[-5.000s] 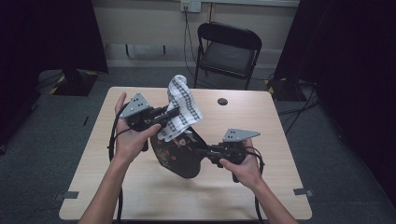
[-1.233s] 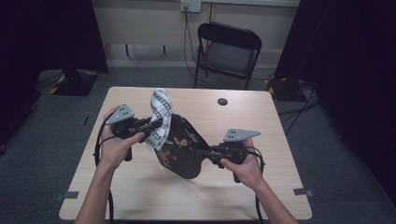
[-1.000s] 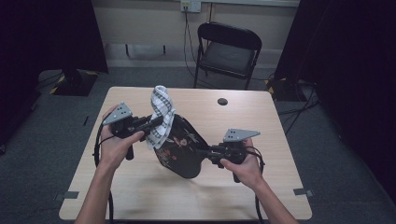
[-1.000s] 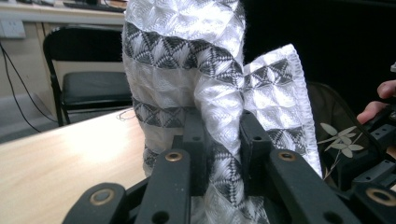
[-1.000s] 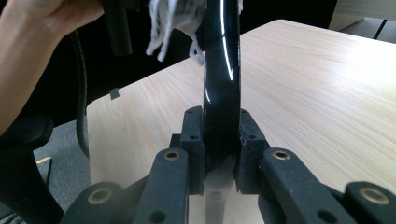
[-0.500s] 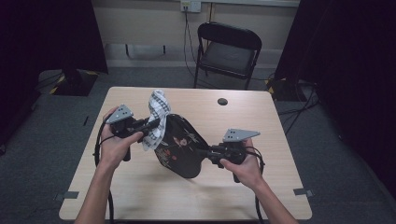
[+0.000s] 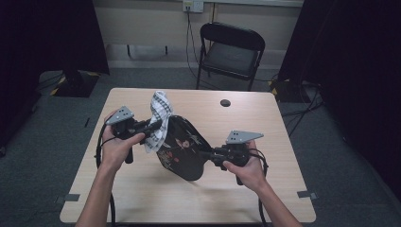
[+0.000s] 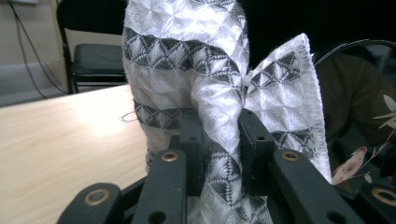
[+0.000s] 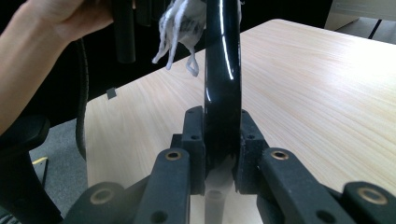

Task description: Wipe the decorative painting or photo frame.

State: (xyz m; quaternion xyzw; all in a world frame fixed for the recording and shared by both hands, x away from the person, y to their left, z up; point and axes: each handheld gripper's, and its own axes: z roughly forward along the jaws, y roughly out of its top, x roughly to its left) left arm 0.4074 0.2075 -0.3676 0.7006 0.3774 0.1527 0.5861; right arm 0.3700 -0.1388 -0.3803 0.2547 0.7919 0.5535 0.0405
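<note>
My right gripper [image 7: 204, 154] clamps rim of black plate [image 7: 182, 147]: glossy, floral print on face, held tilted on edge above table [image 7: 265, 142]. My left gripper [image 7: 156, 126] pinches white cloth [image 7: 160, 118] with grey patterned bands, jaws just eased slightly wider, cloth bunched against plate's upper left edge.

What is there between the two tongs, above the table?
In the high view, the black plate and the patterned cloth span between left tongs and right tongs; each pair grips one.
</note>
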